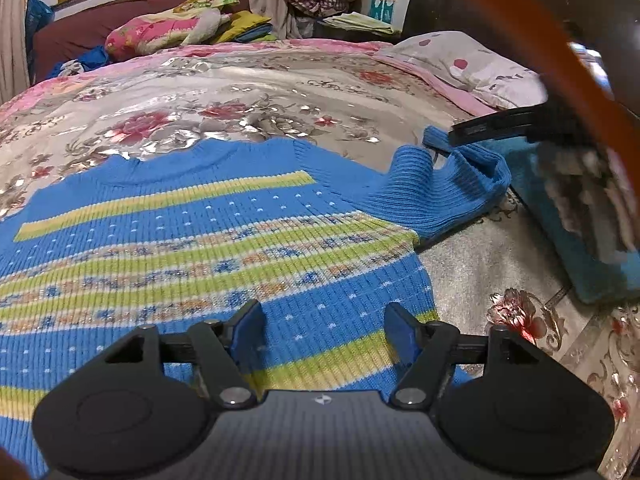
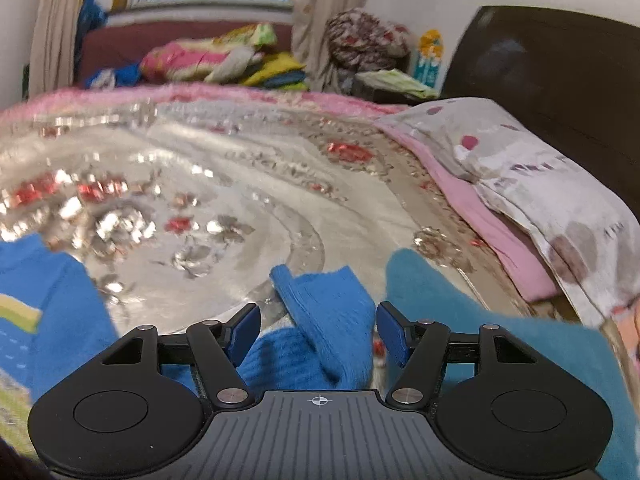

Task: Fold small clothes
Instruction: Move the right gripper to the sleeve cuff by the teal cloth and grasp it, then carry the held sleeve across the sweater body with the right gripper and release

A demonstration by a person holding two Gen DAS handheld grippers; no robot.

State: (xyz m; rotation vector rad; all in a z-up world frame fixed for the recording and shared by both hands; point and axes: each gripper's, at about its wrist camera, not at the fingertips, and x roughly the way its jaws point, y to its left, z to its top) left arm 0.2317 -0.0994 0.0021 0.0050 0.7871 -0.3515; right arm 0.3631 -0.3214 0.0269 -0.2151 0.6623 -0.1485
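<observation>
A small blue knit sweater (image 1: 208, 248) with yellow-green stripes and a flower band lies flat on the bed. My left gripper (image 1: 322, 320) is open just above its lower right body. The sweater's right sleeve (image 1: 440, 192) is bent, its cuff lifted toward my right gripper (image 1: 476, 130), seen from the side at the right. In the right wrist view my right gripper (image 2: 316, 334) is open, with the blue sleeve cuff (image 2: 324, 312) lying between its fingers, not pinched. The sweater body (image 2: 44, 312) shows at the left edge.
A shiny floral bedspread (image 1: 280, 92) covers the bed. A teal folded garment (image 2: 500, 344) lies at the right, also in the left wrist view (image 1: 580, 248). A spotted pillow (image 2: 540, 176) and dark headboard (image 2: 560, 64) are at the right. Piled bedding (image 1: 180, 28) sits behind.
</observation>
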